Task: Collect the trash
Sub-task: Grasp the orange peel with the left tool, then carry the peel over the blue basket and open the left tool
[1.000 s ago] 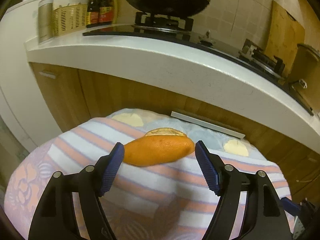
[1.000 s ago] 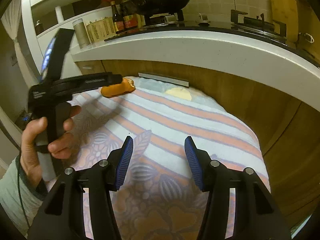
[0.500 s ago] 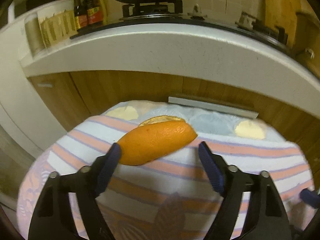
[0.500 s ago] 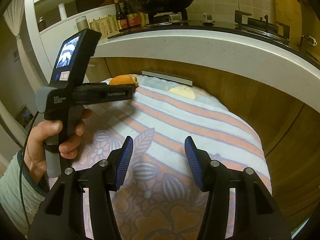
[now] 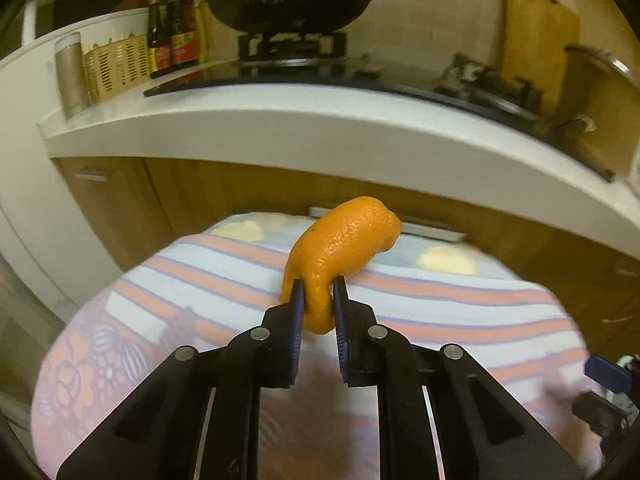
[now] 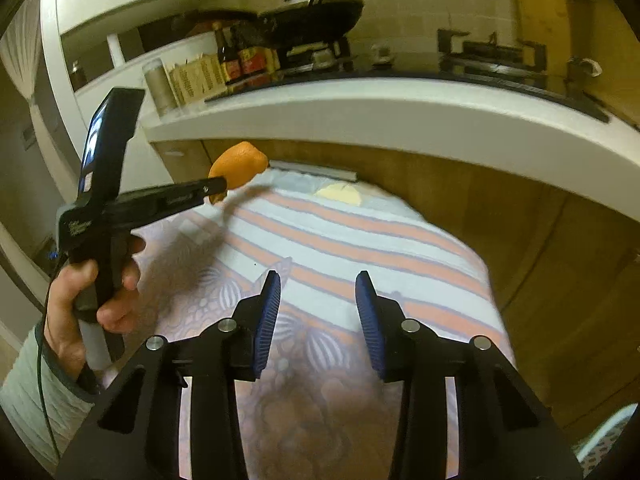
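My left gripper [image 5: 316, 286] is shut on an orange peel [image 5: 340, 240], a curled orange piece held above the striped cloth of the table [image 5: 440, 300]. In the right wrist view the left gripper [image 6: 214, 186] shows at the left with the orange peel [image 6: 238, 168] lifted off the cloth, its shadow below. My right gripper [image 6: 318, 300] is open and empty above the near floral part of the cloth [image 6: 320, 240].
A white kitchen counter [image 5: 320, 128] runs behind the table with a wok [image 5: 292, 0], sauce bottles [image 5: 172, 36] and a basket [image 5: 116, 66]. Wooden cabinet fronts [image 6: 500, 208] stand right behind the table. A pale yellow patch [image 6: 340, 194] marks the cloth's far edge.
My left gripper has closed on the orange peel and lifted it off the cloth. The right gripper has stayed open and about where it was.
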A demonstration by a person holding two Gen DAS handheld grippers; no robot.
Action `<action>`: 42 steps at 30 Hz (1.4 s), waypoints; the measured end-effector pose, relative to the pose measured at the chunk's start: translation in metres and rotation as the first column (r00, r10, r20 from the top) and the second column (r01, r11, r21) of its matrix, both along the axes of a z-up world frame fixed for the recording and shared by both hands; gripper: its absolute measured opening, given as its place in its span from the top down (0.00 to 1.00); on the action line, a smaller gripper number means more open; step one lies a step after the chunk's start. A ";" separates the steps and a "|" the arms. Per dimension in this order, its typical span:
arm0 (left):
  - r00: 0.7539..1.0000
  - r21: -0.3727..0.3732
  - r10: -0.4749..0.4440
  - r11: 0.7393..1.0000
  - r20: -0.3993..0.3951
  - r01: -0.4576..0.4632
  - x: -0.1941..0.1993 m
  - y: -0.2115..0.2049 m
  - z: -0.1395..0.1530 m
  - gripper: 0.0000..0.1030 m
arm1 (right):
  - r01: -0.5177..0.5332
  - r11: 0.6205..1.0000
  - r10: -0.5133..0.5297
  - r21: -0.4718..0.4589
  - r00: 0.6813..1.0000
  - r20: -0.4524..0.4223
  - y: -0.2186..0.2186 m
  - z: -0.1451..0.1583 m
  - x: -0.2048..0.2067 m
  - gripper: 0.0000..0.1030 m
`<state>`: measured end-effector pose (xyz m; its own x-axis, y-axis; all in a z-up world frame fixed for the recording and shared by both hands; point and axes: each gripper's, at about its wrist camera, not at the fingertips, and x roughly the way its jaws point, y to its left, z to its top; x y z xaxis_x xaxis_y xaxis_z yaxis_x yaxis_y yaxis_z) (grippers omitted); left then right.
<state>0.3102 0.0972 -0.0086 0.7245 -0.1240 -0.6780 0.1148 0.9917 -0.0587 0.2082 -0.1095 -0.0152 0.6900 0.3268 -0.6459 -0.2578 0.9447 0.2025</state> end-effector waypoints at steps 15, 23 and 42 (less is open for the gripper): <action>0.966 -0.143 -0.247 0.956 0.076 0.256 -0.129 -0.128 0.034 0.88 | 0.199 0.979 -0.196 -0.049 0.979 0.050 -0.105 0.039 -0.120 0.65; 0.911 -0.179 -0.412 0.895 0.023 0.409 -0.193 -0.216 0.008 0.88 | 0.356 0.931 -0.352 -0.087 0.934 0.054 -0.177 0.034 -0.186 0.65; 0.798 -0.148 -0.597 0.799 -0.086 0.582 -0.261 -0.336 -0.056 0.59 | 0.550 0.827 -0.554 -0.113 0.833 0.004 -0.264 -0.004 -0.260 0.65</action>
<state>0.0495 -0.2390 -0.0643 0.3990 -0.5778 -0.7120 0.6597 0.7202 -0.2148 -0.0520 -0.3734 -0.0187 0.7161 -0.1739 -0.6760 0.3172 0.9437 0.0933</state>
